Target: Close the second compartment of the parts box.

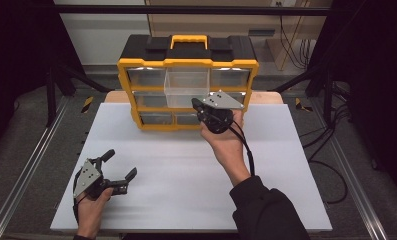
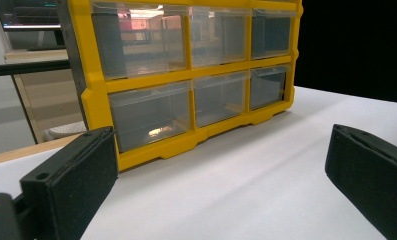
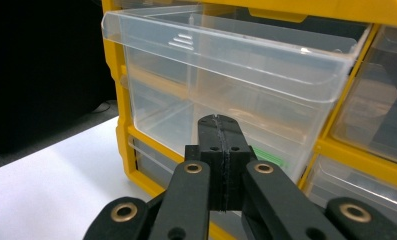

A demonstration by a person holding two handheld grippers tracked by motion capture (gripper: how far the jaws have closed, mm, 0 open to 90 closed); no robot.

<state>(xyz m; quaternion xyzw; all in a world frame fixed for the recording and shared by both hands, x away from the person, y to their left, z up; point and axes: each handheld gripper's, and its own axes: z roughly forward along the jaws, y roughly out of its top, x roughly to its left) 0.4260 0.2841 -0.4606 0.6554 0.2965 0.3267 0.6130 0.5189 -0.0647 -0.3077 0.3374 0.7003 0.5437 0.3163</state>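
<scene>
A yellow and black drawer cabinet (image 1: 187, 63) stands at the far side of the white table. Its clear top-middle drawer (image 1: 186, 88) is pulled out toward me. My right gripper (image 1: 195, 104) is held just in front of and below that drawer, tips pointing at the cabinet. In the right gripper view its jaws (image 3: 220, 123) are shut together with nothing between them, close to the front wall of the clear drawer (image 3: 226, 70); whether they touch it I cannot tell. My left gripper (image 1: 120, 164) rests on the table at the near left, open and empty. Its jaws (image 2: 221, 170) face the cabinet (image 2: 186, 75) from a distance.
The white table top (image 1: 186, 170) spreads between the two hands. The other clear drawers are pushed in. Something green (image 3: 272, 155) lies in a drawer below the pulled-out one. Metal rails, dark stands and cables flank the table.
</scene>
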